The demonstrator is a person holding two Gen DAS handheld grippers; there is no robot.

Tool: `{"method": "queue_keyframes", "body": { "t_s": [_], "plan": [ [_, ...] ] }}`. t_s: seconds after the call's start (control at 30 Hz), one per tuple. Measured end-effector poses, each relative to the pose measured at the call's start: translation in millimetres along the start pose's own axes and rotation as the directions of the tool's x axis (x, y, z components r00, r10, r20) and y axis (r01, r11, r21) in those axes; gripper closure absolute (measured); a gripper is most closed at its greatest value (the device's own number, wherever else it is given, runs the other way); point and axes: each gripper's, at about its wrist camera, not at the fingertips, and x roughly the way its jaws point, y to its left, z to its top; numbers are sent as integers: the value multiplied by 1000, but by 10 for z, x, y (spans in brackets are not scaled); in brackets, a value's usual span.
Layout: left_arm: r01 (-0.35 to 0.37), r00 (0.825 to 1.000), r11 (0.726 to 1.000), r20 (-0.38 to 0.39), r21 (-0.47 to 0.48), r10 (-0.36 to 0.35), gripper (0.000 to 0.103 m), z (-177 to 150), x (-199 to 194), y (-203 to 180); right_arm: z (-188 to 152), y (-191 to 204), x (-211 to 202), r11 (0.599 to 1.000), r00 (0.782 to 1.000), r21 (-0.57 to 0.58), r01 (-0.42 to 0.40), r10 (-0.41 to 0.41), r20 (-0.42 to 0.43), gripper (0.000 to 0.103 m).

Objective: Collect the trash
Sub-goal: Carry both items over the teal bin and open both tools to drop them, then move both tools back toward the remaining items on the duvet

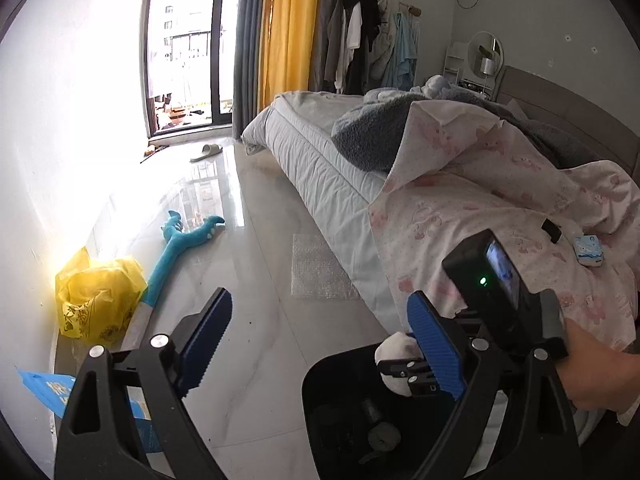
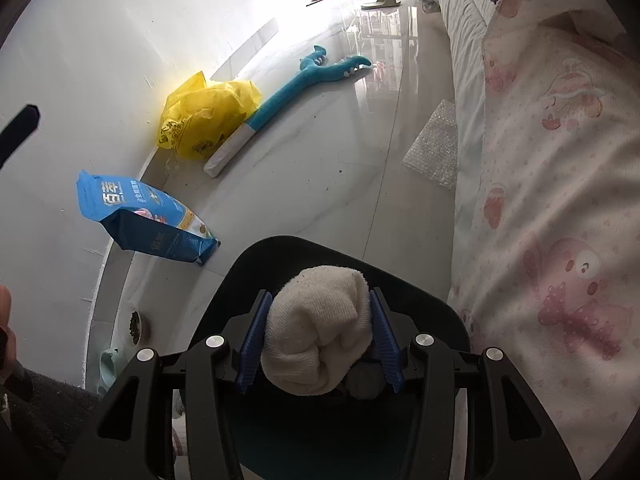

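Observation:
My right gripper [image 2: 320, 300] is shut on a rolled white sock-like wad [image 2: 320, 332], pinched between its blue pads [image 2: 256, 332]. It hangs over the open mouth of a black trash bin [image 2: 280, 248]. In the left wrist view the same wad [image 1: 394, 354] shows above the bin [image 1: 320, 392], partly hidden behind my left gripper's right finger. My left gripper [image 1: 324, 344] stands open and wide, nothing between its fingers, over the floor beside the bin. A few dark items lie inside the bin.
A yellow plastic bag [image 2: 208, 120], a blue plush toy [image 2: 288, 92] and a blue food pouch [image 2: 148, 220] lie along the wall. Bubble wrap [image 2: 434, 152] lies by the bed. The bed's pink quilt [image 2: 552, 200] hangs at the right. A small packet [image 1: 588, 252] rests on the quilt.

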Motion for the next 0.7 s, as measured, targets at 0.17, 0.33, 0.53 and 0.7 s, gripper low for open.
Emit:
{"method": "queue_keyframes", "body": {
  "t_s": [0.17,0.33,0.53,0.7],
  "plan": [
    [-4,999,1000,50,-25,5,12,123,-123,7,-24,57,138,1000,999,-16,11,-11,-31,52],
    [-7,995,999,101,-47,12,10,273,-232,-14,-47,118,204,999,998,-31,7,-9,-59,43],
    [0,989,997,146,-73,11,10,396,-327,-73,-60,127,93,999,998,-40,31,-33,-50,31],
    [-5,985,998,175,-57,15,9,462,-392,-165,-36,122,-151,999,1000,-42,16,-16,3,26]
  ]
}}
